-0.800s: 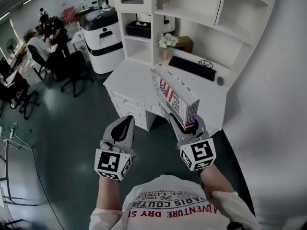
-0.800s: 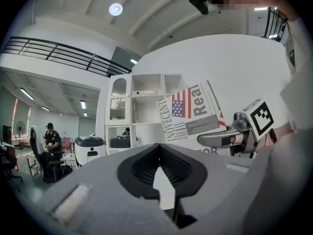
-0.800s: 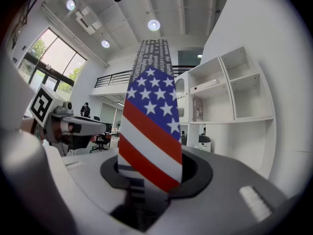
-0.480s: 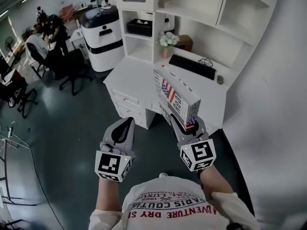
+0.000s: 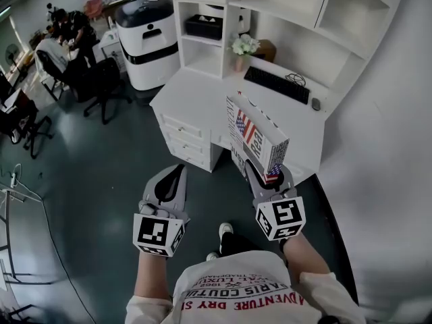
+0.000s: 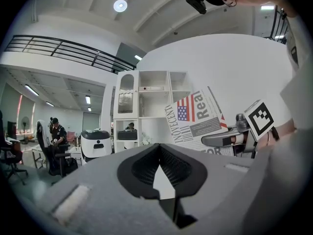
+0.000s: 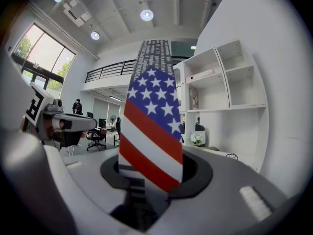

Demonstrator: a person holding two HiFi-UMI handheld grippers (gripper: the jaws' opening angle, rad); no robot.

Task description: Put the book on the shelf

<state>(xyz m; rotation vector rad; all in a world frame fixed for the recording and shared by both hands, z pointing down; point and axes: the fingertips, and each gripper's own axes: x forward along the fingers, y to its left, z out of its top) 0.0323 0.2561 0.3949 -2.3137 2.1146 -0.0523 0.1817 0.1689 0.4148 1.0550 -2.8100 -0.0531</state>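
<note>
My right gripper [image 5: 268, 175] is shut on the lower end of a thick book [image 5: 256, 133] with a stars-and-stripes cover and newsprint sides. The book [image 7: 150, 126] stands upright between the jaws and fills the middle of the right gripper view. In the left gripper view the book [image 6: 195, 121] shows at the right, beside the right gripper's marker cube. My left gripper [image 5: 170, 183] is held to the left of it, shut, with nothing in it. The white shelf unit [image 5: 270, 12] rises behind the white desk [image 5: 202, 100], ahead of both grippers.
On the desk lie a black keyboard [image 5: 277, 85], a mouse [image 5: 316, 104] and a small flower pot [image 5: 243, 46]. A white and black machine [image 5: 147, 40] stands left of the desk. People sit on office chairs [image 5: 94, 86] at the far left. A white wall [image 5: 385, 181] runs along the right.
I have stepped closer to the desk: it and the shelf have slid nearer and lower in the head view. The book stays gripped in the right gripper.
</note>
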